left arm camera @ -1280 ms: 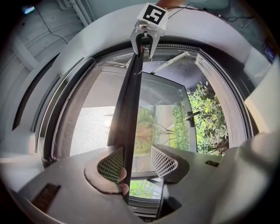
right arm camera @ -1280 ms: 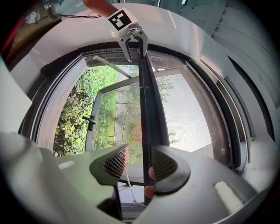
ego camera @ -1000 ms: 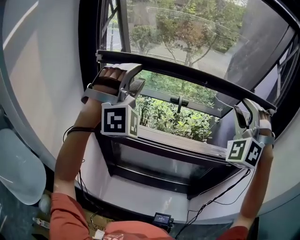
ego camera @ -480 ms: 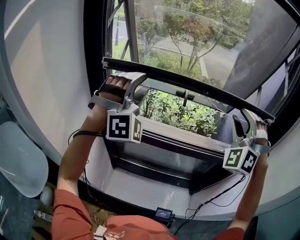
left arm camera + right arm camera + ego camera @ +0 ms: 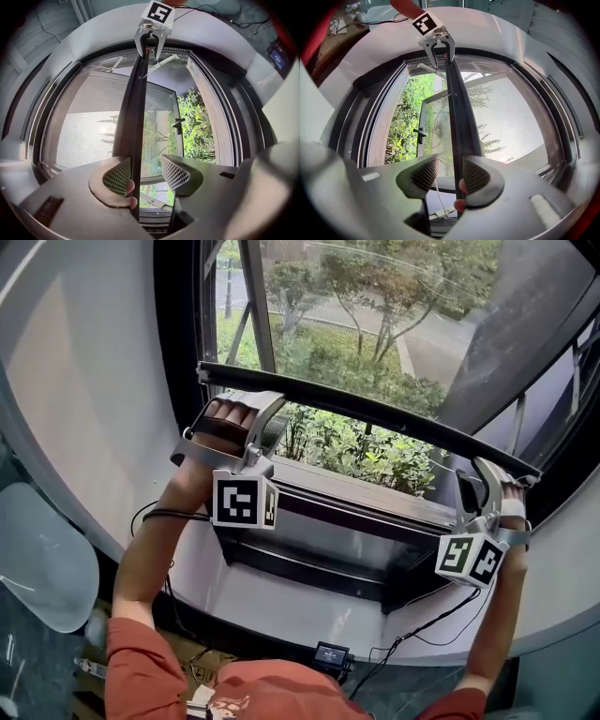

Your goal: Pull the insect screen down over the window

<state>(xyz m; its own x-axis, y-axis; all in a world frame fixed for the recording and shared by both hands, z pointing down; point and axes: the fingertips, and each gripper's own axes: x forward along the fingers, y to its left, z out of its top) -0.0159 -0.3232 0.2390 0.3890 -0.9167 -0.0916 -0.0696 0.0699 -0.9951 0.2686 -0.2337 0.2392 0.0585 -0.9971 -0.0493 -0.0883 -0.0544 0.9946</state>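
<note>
The screen's bar (image 5: 366,413) is seen stretched across the window (image 5: 375,460), partway down and well above the sill (image 5: 347,501); the mesh (image 5: 89,136) is spread above it. The left gripper (image 5: 146,171) is hooked over the bar near its left end, jaws held apart, with the bar laid against one pad only. The right gripper (image 5: 450,174) is set likewise near the right end, jaws apart, the bar lying against one pad and clear of the other. Shrubs (image 5: 361,451) are seen through the uncovered gap below the bar.
</note>
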